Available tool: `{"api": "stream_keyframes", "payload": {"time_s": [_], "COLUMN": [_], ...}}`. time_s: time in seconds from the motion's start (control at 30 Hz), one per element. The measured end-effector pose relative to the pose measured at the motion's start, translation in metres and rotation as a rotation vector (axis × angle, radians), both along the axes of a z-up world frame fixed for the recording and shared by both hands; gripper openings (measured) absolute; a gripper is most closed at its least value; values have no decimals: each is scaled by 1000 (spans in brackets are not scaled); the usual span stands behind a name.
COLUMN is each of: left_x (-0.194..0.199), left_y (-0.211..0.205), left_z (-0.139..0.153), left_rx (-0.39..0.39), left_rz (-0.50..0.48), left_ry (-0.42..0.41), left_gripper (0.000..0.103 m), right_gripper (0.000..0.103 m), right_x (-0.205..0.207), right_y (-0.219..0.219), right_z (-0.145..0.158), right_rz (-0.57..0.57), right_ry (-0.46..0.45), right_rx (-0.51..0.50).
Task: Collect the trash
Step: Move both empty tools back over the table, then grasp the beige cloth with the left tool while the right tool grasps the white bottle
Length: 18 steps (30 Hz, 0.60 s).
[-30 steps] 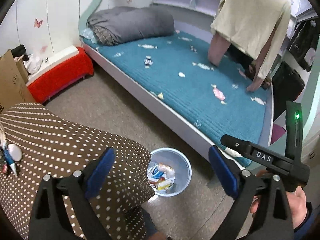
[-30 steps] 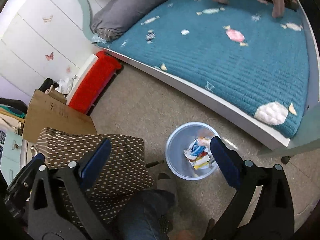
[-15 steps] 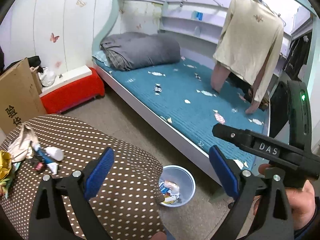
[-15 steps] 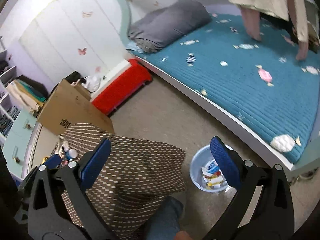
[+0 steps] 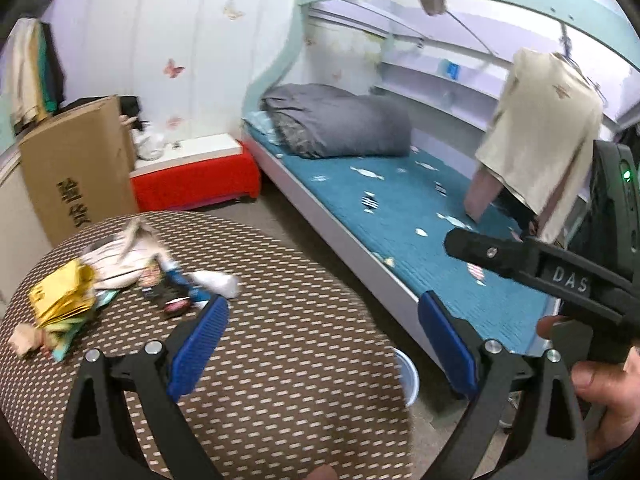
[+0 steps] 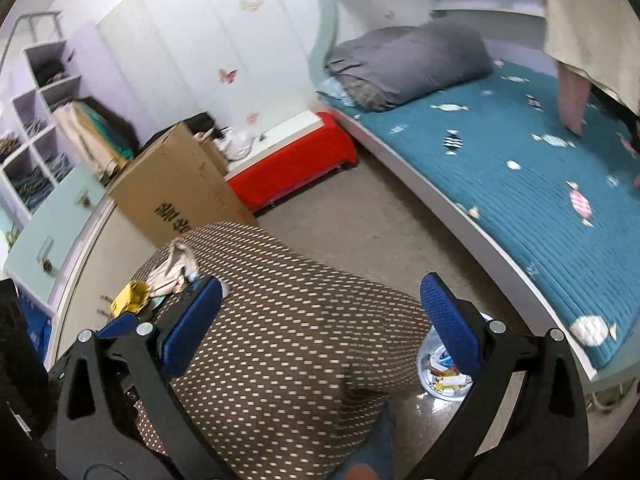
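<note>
The brown table with white dots point(image 5: 280, 380) has a wide bare surface on its near and right part, so a gripper can pass freely there. At its far left edge lies a heap of litter: a crumpled gold foil wrapper point(image 5: 64, 296), white crumpled paper point(image 5: 120, 256) and small dark packets point(image 5: 172, 296), close together. Behind the far edge stands a tall brown cardboard box point(image 5: 76, 176). The grey floor point(image 6: 360, 216) between the table and the white bed frame point(image 6: 480, 232) is open. The pale blue plastic bin point(image 6: 440, 376) stands just beside the right edge.
</note>
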<state>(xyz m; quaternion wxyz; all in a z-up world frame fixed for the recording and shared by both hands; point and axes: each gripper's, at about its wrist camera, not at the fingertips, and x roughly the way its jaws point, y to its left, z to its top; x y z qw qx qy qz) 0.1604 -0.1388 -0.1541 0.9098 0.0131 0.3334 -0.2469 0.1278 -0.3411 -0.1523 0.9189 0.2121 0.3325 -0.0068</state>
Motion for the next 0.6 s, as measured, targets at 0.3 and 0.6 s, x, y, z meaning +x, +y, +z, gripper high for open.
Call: {"api": "stream_keyframes", "payload": {"time_s": [0.3, 0.6], "left_x": [11, 24], "left_y": [87, 143], "left_z": [-11, -38], "left_rx": [-3, 23], "left_rz": [194, 310], "left_ry": [3, 49], "left_gripper": [94, 93], "right_gripper": [97, 97], "right_x": [45, 96], "right_y": [66, 118], "right_z": [-15, -56], "right_rz": [150, 263], "right_ry": [37, 120], "right_rx": [-54, -133]}}
